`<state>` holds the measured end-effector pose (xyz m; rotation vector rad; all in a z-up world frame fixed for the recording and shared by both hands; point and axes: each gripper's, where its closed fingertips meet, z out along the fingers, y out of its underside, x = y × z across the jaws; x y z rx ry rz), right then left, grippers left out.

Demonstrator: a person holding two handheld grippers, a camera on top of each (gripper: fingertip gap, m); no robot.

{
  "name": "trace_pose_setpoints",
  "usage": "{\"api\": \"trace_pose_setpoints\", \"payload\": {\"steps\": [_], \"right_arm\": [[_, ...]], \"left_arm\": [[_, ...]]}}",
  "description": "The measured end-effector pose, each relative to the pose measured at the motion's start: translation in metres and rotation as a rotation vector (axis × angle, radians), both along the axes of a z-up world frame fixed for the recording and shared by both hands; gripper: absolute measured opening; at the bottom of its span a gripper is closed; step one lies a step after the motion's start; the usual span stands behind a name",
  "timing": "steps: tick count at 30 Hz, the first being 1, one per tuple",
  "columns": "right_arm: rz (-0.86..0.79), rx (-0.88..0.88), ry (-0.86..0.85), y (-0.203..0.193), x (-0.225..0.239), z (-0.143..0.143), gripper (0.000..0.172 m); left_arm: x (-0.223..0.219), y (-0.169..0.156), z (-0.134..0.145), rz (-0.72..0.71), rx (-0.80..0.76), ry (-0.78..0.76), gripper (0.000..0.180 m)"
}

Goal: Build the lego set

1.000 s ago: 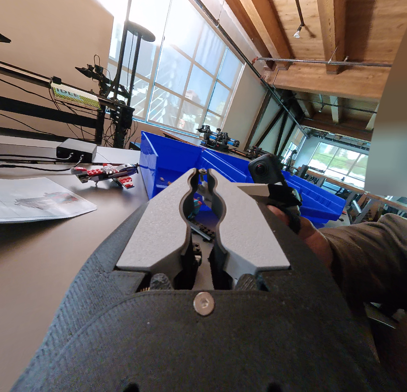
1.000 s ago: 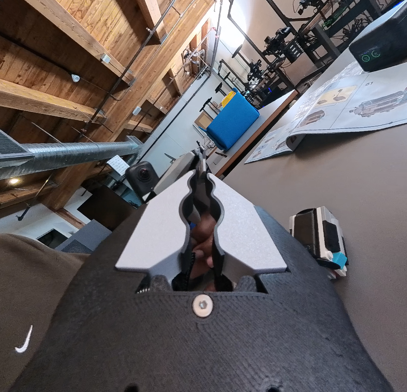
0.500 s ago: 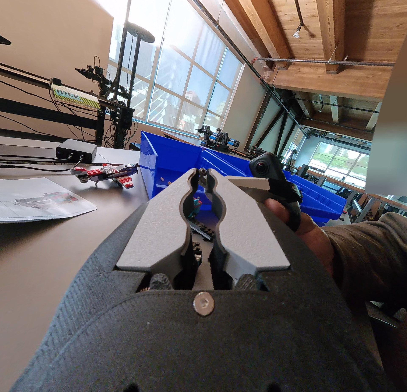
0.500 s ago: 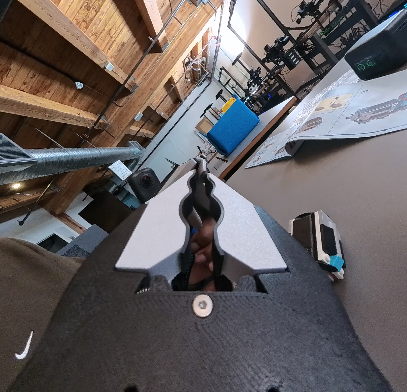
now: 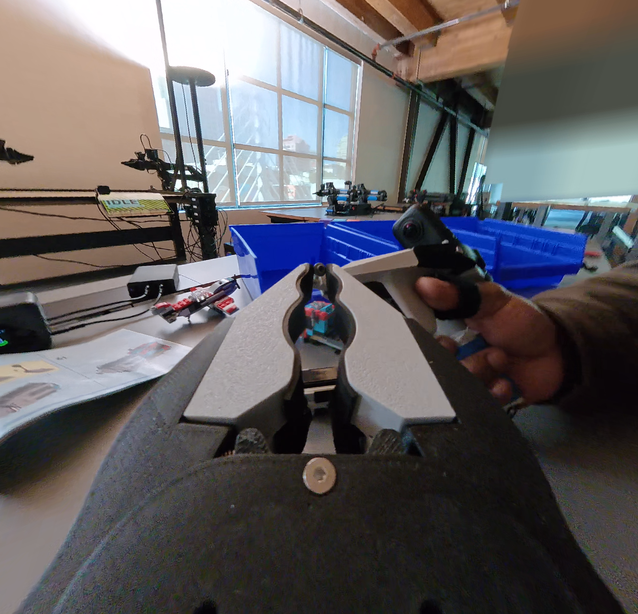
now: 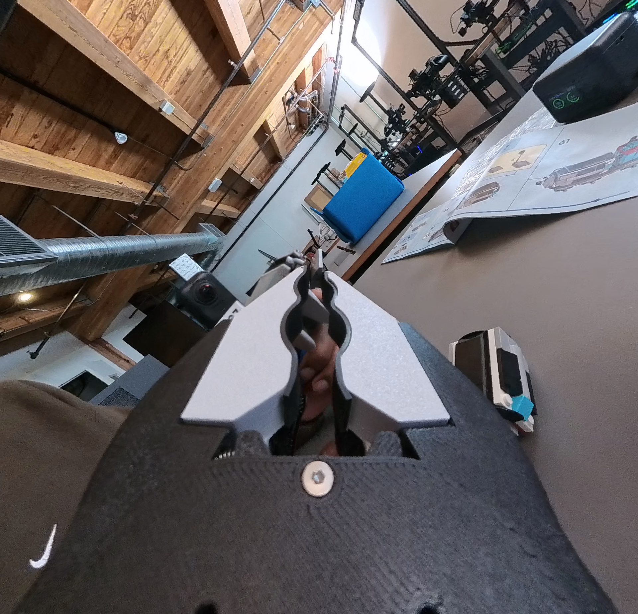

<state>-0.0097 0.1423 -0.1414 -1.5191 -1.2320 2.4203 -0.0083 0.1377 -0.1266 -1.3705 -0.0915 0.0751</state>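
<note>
My left gripper (image 5: 319, 269) is shut on a small dark-grey round piece (image 5: 319, 270) pinched at its fingertips. It is held above the table (image 5: 41, 494). My right gripper (image 6: 316, 273) is shut on a thin grey flat piece (image 6: 319, 261) that sticks out between its tips. The two grippers meet tip to tip. The right one's finger (image 5: 379, 262) comes in from the right in the left wrist view, held by a hand (image 5: 500, 338). The left one's finger (image 6: 276, 276), with a small light-grey piece (image 6: 294, 260) at its tip, shows in the right wrist view.
A teal and red brick build (image 5: 319, 316) shows through the left gripper's gap, before blue bins (image 5: 283, 249). A red, white and blue brick aircraft (image 5: 196, 300), a booklet (image 5: 86, 366), and black boxes (image 5: 153, 280) lie left. A black-and-white brick build (image 6: 493, 373) sits on the table. My left and right fingertips are right by each other.
The left wrist view has tipped down and levelled, showing more table and booklet. The right view shifted only slightly. Both grippers stay shut and tip to tip.
</note>
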Motion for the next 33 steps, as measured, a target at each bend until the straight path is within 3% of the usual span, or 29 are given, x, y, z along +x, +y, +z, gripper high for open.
{"api": "trace_pose_setpoints", "payload": {"steps": [6,18,33], "right_arm": [[0.02,-0.015,-0.009,-0.002,0.001,-0.001,0.006],[0.036,-0.007,-0.027,0.0,-0.003,-0.005,0.006],[0.07,0.077,-0.041,0.001,-0.01,-0.018,0.006]], "left_arm": [[0.005,-0.002,0.003,-0.032,-0.015,0.203,0.008],[0.01,0.005,0.006,-0.252,0.008,0.509,0.008],[-0.003,-0.001,-0.012,-0.284,-0.034,0.5,0.008]]}}
